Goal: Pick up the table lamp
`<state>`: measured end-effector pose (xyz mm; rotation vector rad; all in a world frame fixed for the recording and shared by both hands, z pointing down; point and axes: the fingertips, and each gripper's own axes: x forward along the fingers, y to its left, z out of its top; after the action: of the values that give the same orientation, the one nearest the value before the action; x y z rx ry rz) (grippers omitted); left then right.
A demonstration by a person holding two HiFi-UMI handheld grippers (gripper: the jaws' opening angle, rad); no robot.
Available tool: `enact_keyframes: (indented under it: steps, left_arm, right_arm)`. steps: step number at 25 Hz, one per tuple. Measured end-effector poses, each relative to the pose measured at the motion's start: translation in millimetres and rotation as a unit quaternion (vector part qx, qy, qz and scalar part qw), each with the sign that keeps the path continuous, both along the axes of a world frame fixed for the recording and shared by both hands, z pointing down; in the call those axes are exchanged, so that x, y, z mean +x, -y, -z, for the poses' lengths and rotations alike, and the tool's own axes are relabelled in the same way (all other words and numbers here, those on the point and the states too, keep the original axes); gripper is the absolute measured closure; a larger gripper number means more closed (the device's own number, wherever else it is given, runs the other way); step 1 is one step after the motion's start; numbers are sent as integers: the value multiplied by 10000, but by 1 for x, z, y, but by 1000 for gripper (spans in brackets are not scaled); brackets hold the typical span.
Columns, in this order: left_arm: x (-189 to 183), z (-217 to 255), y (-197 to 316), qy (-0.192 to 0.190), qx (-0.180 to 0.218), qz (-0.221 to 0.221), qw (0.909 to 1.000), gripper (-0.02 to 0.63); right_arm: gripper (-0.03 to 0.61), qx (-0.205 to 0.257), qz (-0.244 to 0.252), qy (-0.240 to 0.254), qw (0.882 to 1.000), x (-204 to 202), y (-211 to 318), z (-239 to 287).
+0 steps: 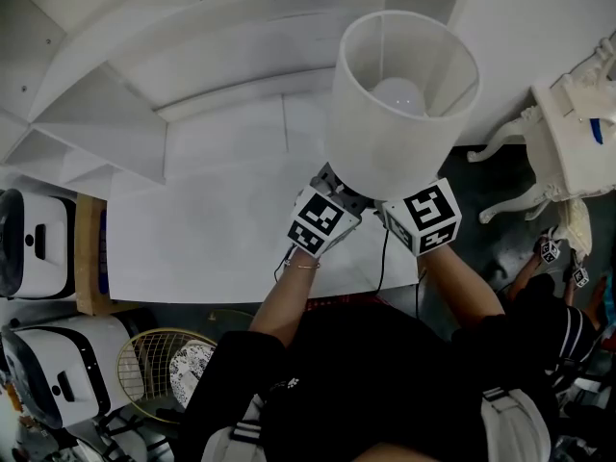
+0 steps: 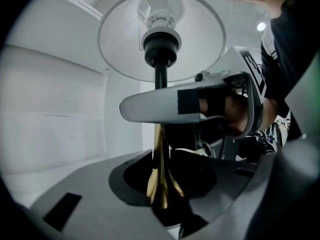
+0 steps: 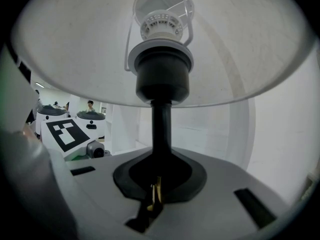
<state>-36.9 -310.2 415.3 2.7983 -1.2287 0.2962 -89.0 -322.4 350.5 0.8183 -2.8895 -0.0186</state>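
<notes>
The white surface fills the head view from 9 o'clock to the centre. The table lamp stands out at 1 o'clock, over the surface's near right corner. Its wide white shade opens upward and hides the base, so I cannot tell whether the lamp rests on the surface. Directly below the shade, at its 6 o'clock, both tongs meet. The left tongs are clamped on the flaring brass part of the stem. The right tongs are closed tight on the same stem, whose black upper part rises toward 12 o'clock to the bulb socket.
</notes>
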Motion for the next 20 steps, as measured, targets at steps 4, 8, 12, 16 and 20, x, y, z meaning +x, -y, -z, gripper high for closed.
enact_keyframes:
  steps: [4, 8, 12, 16, 20]
  left_arm:
    - [1, 7, -2, 61, 88, 18, 9999, 499]
    - [1, 13, -3, 127, 152, 43, 9998, 499]
    - [0, 19, -5, 215, 208, 60, 9995, 499]
    - [-3, 25, -6, 218, 211, 120, 9995, 499]
    - [-5, 28, -8, 286, 249, 136, 9992, 499]
  right_arm:
    - [555, 67, 93, 2, 9999, -1, -5, 6]
    - [555, 145, 166, 18, 9998, -3, -8, 13]
    - [555, 160, 206, 88, 9996, -3, -10, 20]
    - [555, 159, 251, 173, 9994, -4, -11, 26]
    - [555, 156, 280, 145, 9994, -7, -13, 29]
